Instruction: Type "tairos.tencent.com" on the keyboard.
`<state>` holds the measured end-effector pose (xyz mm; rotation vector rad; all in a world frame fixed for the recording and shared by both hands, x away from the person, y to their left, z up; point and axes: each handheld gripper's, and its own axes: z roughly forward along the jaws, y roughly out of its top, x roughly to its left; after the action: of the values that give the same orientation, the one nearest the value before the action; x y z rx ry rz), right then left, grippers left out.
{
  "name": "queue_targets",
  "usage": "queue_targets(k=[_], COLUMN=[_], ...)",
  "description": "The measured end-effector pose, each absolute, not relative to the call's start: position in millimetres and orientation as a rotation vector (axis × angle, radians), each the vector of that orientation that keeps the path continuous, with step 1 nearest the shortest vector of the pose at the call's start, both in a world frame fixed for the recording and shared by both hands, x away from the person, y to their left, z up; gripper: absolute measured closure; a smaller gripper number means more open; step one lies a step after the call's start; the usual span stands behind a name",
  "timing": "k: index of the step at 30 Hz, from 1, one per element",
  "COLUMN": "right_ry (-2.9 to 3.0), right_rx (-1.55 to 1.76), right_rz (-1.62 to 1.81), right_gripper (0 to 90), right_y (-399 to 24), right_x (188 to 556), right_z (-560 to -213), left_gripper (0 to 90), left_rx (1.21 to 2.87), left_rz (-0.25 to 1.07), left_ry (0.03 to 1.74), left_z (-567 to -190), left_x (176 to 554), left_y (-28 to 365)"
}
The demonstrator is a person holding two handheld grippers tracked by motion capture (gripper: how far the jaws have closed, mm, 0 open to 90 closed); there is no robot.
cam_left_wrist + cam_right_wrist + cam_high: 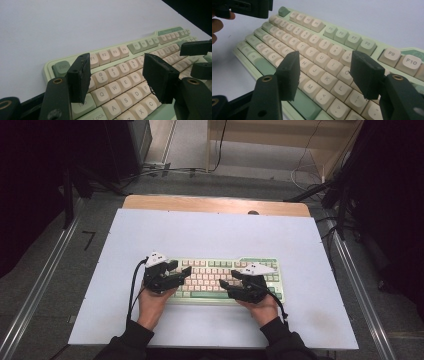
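High view: both claws, left (181, 268) and right (226, 283), gape empty over keyboard (227, 265); I judge it stiff, light; grip its edges.

Pale green keyboard with cream keycaps (225, 277): lies flat, near centre of the white-topped counter (210, 232). Left gripper (175, 272), black with grey top plate: over the keyboard's left end, jaws apart, nothing between. Right gripper (231, 281), same build: over the right half, jaws apart. Wooden counter edge (200, 203): far side.
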<state>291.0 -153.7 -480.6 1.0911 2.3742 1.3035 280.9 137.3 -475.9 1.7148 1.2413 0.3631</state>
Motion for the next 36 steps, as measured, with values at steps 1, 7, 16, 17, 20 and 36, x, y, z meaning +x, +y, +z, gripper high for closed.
queue_targets(k=[1, 7, 16, 17, 20, 36], right_ry=[2.377, 2.394, 2.446, 2.452, 2.462, 2.509], right_rx=[1.080, 1.051, 0.976, 0.974, 0.976, 0.951], right_rz=[1.305, 1.314, 1.305, 1.302, 1.291, 1.224], right_gripper=[40.2, 51.3, 81.6, 82.7, 84.3, 84.3], right_y=[-153.1, -145.3, -135.5, -134.9, -133.8, -127.4], right_x=[291.1, 289.5, 285.6, 285.5, 285.6, 284.8], right_z=[-480.7, -482.5, -483.4, -483.7, -485.0, -491.0], left_gripper=[38.5, 33.2, 29.6, 29.6, 29.7, 29.9], left_rx=[1.715, 1.678, 1.656, 1.655, 1.654, 1.656], left_rz=[0.368, 0.378, 0.387, 0.390, 0.393, 0.389], left_ry=[1.247, 1.263, 1.285, 1.286, 1.282, 1.283], left_z=[-475.9, -474.4, -473.4, -473.4, -472.9, -473.5], left_x=[280.9, 281.4, 281.6, 281.2, 280.8, 280.5], left_y=[137.7, 142.2, 147.0, 147.2, 147.9, 147.1])
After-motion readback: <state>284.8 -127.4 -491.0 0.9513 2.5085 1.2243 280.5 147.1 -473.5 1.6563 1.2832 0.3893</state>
